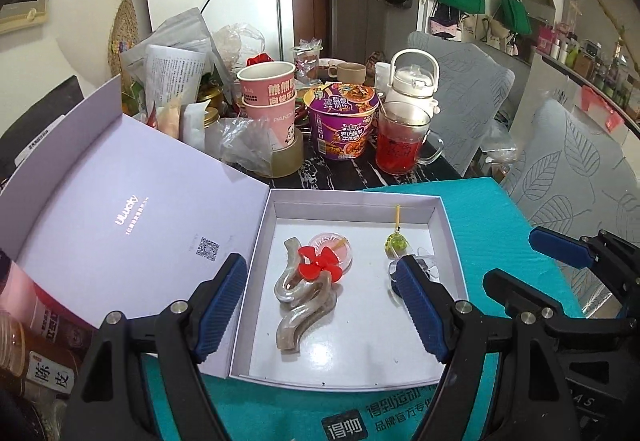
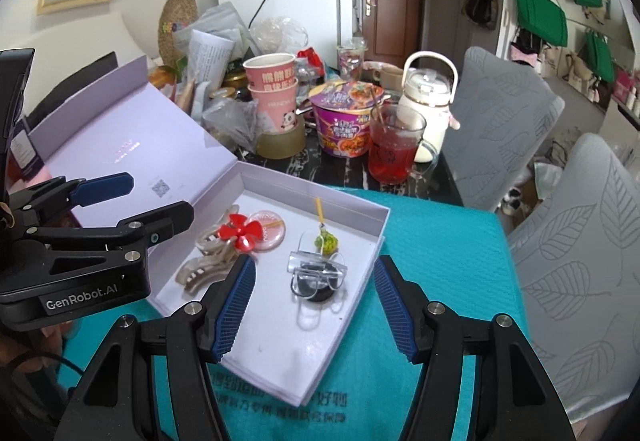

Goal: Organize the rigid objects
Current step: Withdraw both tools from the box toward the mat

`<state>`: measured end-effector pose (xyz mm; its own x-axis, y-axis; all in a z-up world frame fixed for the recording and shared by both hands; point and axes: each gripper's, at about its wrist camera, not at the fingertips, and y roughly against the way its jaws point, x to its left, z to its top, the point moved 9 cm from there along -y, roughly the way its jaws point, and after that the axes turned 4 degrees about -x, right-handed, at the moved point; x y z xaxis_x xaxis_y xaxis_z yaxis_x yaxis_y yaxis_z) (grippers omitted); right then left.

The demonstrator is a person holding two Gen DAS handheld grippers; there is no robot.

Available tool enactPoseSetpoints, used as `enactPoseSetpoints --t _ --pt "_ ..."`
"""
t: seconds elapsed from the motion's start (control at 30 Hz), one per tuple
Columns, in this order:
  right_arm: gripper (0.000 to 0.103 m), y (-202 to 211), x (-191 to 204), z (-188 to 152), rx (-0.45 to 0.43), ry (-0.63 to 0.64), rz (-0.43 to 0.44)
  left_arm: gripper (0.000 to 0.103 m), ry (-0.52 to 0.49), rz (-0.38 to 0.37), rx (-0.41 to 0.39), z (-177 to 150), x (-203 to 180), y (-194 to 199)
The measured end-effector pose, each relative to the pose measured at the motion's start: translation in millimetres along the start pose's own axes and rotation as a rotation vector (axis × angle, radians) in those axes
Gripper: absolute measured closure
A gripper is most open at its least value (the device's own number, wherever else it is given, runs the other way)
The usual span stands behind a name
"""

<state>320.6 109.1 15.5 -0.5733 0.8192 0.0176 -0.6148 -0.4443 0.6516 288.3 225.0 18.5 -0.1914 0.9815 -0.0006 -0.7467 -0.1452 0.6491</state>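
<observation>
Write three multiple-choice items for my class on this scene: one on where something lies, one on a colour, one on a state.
1. Where does the red propeller lie?
A. in the white box
B. on the teal cloth
C. inside the pink cup

2. What colour are the gripper pads?
A. red
B. blue
C. yellow

3. How is the box lid?
A. shut
B. removed
C. folded open

Answers: 1 A, it rests on the hair clip inside the box; 2 B, the ribbed pads are blue; 3 C, the lid leans back, still hinged.

The left tool (image 1: 322, 303) hovers with jaws apart over the open white box (image 1: 448, 237), which holds a wavy hair claw (image 1: 298, 311), red propeller (image 1: 320, 261) and green charm (image 1: 396, 244)
</observation>
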Motion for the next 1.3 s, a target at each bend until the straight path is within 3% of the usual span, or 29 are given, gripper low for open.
enactPoseSetpoints --t 0.73,1.3 --pt "0.041 135.0 14.4 -20.8 -0.146 0.028 -0.034 0.026 -0.044 -0.005 -0.137 -18.2 -24.6 123.1" --pt "0.039 185.3 -3.4 -87.8 -0.148 -0.018 -0.075 0.026 -0.062 -0.098 -0.099 -78.2 -69.0 161.6"
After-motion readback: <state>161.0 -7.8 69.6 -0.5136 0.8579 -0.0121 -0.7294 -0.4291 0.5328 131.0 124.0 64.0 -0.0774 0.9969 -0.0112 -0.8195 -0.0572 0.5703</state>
